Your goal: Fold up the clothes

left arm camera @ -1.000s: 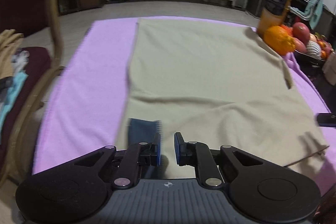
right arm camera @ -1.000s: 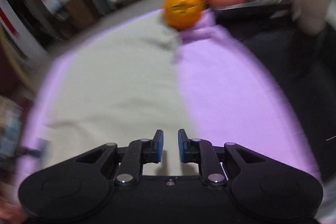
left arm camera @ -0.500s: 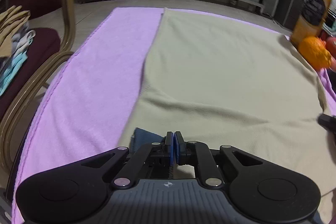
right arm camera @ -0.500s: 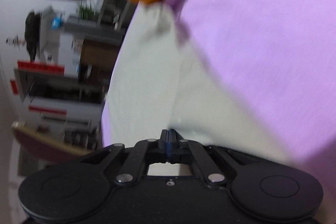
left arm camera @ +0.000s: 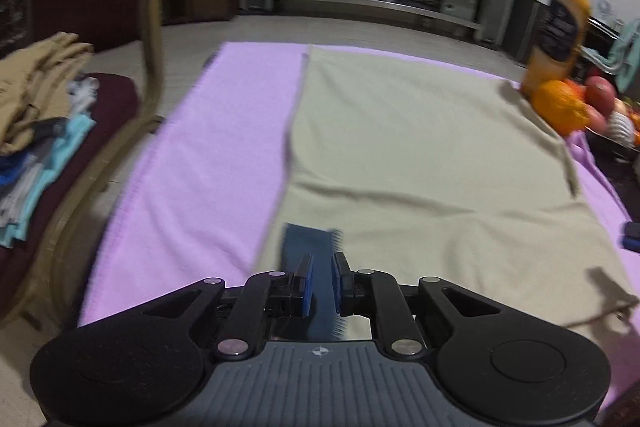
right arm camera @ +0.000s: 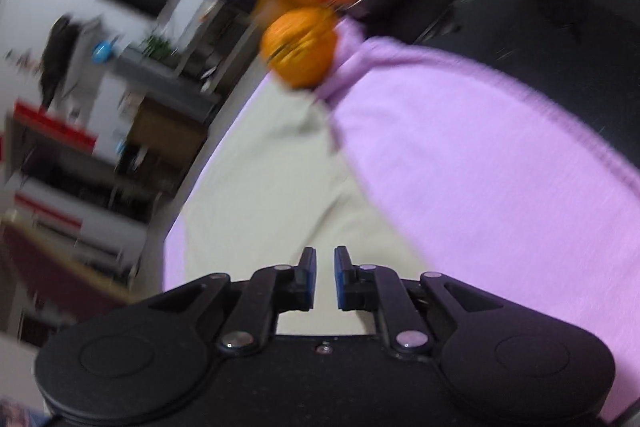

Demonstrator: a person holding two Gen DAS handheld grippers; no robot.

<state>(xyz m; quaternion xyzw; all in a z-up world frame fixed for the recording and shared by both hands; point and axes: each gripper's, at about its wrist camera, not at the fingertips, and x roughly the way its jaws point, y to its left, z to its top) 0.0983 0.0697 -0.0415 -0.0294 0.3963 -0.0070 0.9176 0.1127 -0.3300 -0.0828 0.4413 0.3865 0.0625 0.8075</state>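
Left wrist view: the beige garment (left arm camera: 420,155) lies spread nearly flat on the purple towel (left arm camera: 224,155), with one long crease across its near part and its right edge a little rumpled. No fold shows in it, so I judge the folding of this piece as barely begun: every fold is left to do. A stack of other clothes (left arm camera: 36,131) sits on the chair (left arm camera: 120,27) at the left; whether those are finished or waiting I cannot tell. The left gripper (left arm camera: 320,285) hangs over the garment's near left corner, jaws a narrow gap apart. A dark blue tab (left arm camera: 310,251) with a toothed edge lies at that corner and runs back between the pads; it looks loose there, not pinched, though the blur leaves some doubt. At the far right a bottle (left arm camera: 560,27) and an orange (left arm camera: 560,105) stand just beside the garment's far corner.

Right wrist view: the picture is tilted and smeared. The right gripper (right arm camera: 325,277) has just parted its jaws a little, and they stand slightly apart with nothing between them. The garment (right arm camera: 272,195) lies under and ahead of the fingers, its right edge running just to the right of them, with bare towel (right arm camera: 500,167) beyond. The orange (right arm camera: 302,53) sits at the garment's far end. This gripper seems placed near the near right hem, so the next step is probably a grasp at both near corners.
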